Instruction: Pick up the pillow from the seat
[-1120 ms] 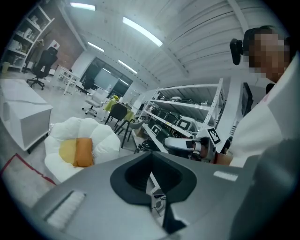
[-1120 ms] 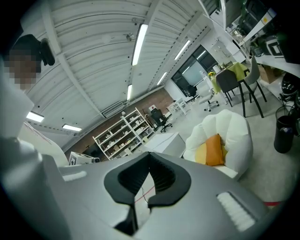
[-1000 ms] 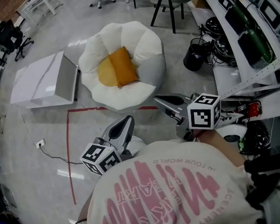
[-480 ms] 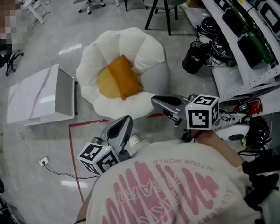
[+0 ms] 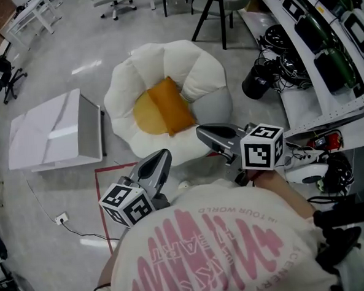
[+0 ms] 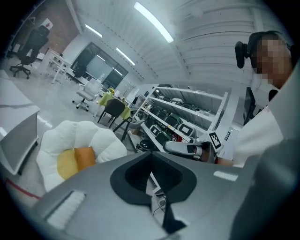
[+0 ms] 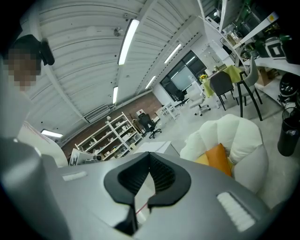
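Observation:
An orange pillow lies in the hollow of a white flower-shaped seat with a yellow centre, on the floor ahead of me. The same pillow shows at the left in the left gripper view and the pillow at the right in the right gripper view. My left gripper is shut and empty, just short of the seat's near edge. My right gripper is shut and empty, over the seat's grey near-right part.
A white box-like unit stands left of the seat. A black bin, cables and shelving fill the right side. Chairs stand beyond the seat. Red tape marks the floor; a cable and socket lie at the left.
The seat and pillow have come closer to both grippers as I walk toward them. Both grippers stay shut.

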`<state>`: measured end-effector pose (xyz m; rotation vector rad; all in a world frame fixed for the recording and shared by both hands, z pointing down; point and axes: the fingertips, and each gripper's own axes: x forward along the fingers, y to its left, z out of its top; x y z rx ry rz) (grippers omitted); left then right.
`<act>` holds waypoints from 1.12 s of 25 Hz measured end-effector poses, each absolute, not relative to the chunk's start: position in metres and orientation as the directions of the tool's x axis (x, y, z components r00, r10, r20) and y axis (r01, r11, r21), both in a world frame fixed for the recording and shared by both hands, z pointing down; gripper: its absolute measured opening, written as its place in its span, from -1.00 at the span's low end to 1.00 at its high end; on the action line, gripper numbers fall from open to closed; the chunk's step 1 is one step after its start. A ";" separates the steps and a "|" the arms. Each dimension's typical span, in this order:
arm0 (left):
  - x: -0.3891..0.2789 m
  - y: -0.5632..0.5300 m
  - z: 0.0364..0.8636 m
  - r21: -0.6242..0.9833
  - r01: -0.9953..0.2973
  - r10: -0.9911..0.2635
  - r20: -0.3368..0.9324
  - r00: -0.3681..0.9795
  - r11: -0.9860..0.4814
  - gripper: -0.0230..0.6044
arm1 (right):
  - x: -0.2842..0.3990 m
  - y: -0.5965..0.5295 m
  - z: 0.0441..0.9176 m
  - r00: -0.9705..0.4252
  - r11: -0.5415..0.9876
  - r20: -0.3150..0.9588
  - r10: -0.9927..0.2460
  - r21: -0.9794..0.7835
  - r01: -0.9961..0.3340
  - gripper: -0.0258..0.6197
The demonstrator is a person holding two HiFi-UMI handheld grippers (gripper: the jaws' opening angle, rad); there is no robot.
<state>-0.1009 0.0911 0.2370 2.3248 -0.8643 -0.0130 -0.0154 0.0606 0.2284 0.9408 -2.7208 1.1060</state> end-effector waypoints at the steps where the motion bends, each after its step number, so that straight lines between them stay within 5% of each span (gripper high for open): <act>1: -0.105 0.087 0.239 0.581 -0.580 -0.587 0.206 0.783 -0.571 -0.89 | -0.021 0.058 0.231 -0.813 0.557 0.274 -0.513 -0.615 -0.558 -0.91; 28: -0.125 0.037 0.258 0.652 -0.639 -0.679 0.251 0.690 -0.408 -0.89 | -0.045 -0.009 0.264 -0.874 0.572 0.340 -0.347 -0.661 -0.485 -0.91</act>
